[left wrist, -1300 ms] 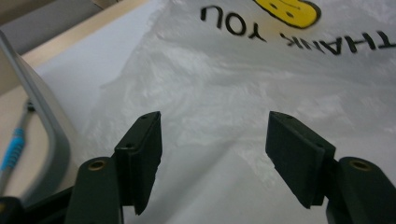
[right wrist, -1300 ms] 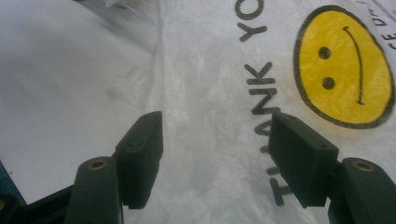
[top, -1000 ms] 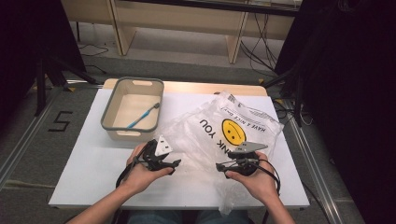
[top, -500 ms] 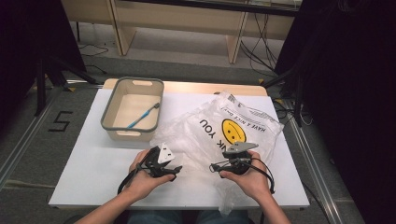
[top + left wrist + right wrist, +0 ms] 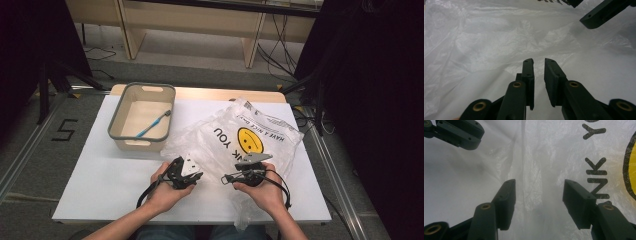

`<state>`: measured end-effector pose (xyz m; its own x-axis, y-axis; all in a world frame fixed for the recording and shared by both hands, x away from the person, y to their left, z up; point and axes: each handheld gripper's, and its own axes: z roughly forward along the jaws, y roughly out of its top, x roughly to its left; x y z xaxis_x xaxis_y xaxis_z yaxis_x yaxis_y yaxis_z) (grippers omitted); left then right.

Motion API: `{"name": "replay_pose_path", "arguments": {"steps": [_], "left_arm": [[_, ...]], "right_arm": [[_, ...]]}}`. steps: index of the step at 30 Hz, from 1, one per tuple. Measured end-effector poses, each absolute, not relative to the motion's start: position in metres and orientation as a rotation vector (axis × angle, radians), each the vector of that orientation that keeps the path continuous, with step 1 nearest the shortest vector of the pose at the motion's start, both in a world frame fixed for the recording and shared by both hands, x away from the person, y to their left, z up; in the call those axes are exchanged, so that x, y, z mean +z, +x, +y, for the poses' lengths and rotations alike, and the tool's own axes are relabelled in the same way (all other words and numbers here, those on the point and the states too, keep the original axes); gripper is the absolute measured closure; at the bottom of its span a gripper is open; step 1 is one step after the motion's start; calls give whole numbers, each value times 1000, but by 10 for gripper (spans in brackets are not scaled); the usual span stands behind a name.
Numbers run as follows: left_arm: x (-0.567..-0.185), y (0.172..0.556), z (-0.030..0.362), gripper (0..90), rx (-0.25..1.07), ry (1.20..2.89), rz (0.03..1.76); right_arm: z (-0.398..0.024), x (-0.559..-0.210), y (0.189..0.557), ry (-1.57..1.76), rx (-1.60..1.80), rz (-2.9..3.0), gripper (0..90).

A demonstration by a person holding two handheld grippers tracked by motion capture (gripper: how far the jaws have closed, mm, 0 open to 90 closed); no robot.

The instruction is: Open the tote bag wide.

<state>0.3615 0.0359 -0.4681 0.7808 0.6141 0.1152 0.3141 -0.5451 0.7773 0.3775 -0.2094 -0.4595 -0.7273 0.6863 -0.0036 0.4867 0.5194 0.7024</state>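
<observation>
A crumpled clear plastic bag (image 5: pixel 235 135) with a yellow smiley and black print lies on the white table (image 5: pixel 100 175). My left gripper (image 5: pixel 200 176) sits at the bag's near left edge and points right. Its jaws have just been closing; in the left gripper view (image 5: pixel 539 61) a narrow gap remains, and I see nothing pinched between them above the bag (image 5: pixel 486 45). My right gripper (image 5: pixel 226 179) points left toward it. Its jaws have just been closing too and stand well apart (image 5: pixel 539 186) over the bag (image 5: pixel 544 150), nothing between the pads.
A beige bin (image 5: pixel 115 125) with a grey rim stands at the back left of the table, a blue toothbrush (image 5: pixel 150 125) inside it. Bare table lies to the left and in front of the hands. The floor beside the table bears a "5" mark.
The left hand has shifted right toward the bag and its jaws have narrowed to a slit. The right gripper's jaws have narrowed a little. The two grippers' tips stand closer together.
</observation>
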Motion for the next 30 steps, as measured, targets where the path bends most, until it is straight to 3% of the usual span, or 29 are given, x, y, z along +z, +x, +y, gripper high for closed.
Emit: {"name": "replay_pose_path", "arguments": {"steps": [6, 13, 24, 30], "left_arm": [[-474, 367, 30, 873, 475, 2220, 679], [-475, 370, 26, 891, 479, 2233, 675], [-492, 383, 10, 894, 430, 2274, 667], [-492, 385, 7, 894, 441, 2273, 667]], "right_arm": [[-208, -464, 378, 998, 998, 2488, 516], [-207, -465, 377, 999, 996, 2489, 576], [-209, -463, 375, 1008, 989, 2474, 837], [-210, -461, 374, 1034, 1002, 2458, 899]]}}
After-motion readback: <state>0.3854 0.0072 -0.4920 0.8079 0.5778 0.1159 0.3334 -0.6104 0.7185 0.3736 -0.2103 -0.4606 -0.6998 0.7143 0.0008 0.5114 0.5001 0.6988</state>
